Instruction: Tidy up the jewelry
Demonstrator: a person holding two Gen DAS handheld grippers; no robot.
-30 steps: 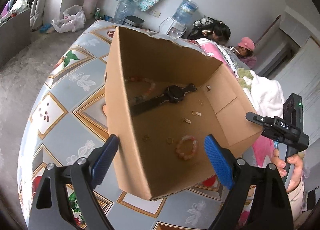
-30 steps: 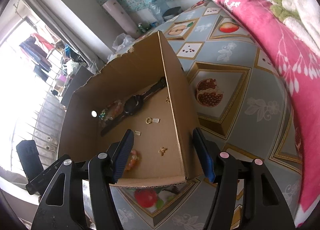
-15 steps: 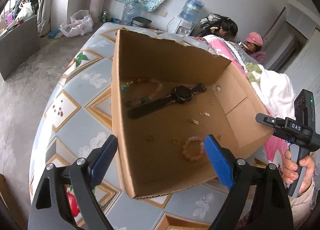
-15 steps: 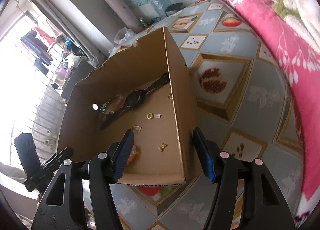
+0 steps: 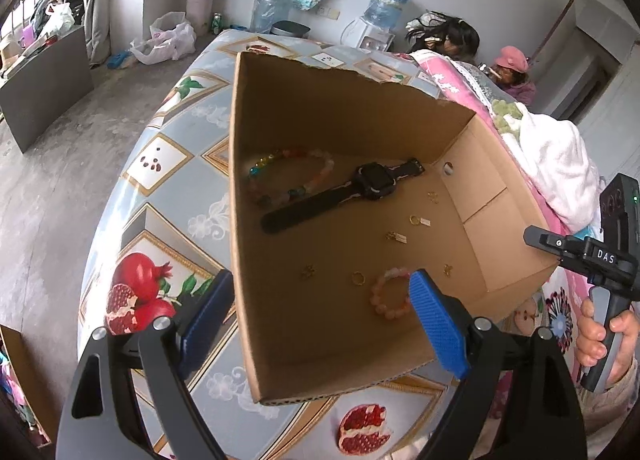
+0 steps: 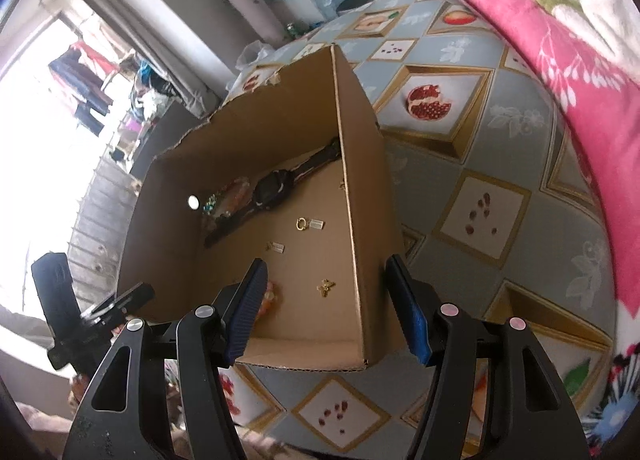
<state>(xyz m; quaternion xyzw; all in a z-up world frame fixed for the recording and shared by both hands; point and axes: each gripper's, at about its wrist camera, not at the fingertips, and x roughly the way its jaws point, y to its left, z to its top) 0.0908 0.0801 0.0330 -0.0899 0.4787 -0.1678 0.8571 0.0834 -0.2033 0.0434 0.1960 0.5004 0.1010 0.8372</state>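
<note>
The fruit-print cloth [image 5: 160,195] around the box [image 5: 352,119] shows no loose jewelry in either view, so I judge the gathering done, or close to it. Everything I can find lies on the box floor.

My left gripper [image 5: 320,292] hangs over the near corner, spread wide and grasping nothing: one finger is outside the left wall, the other above the floor inside. My right gripper [image 6: 326,272] straddles the right wall, released too. Its inner finger is clear of the cardboard; its outer one is just beside the wall, and I cannot tell whether it touches.

Inside, the watch [image 5: 376,181] lies flat across the far half. The long bracelet [image 5: 288,175] lies just beside its strap, towards the left wall. The pink bracelet [image 5: 390,296] sits near the front, under my left gripper's inner finger. The gold bits are scattered apart between them: a plain ring [image 5: 358,279], a tagged ring [image 5: 416,220], a tagged charm [image 5: 394,236] and a few small pieces.

What is left, as I read it, is the sorting: like is not yet grouped with like
</note>
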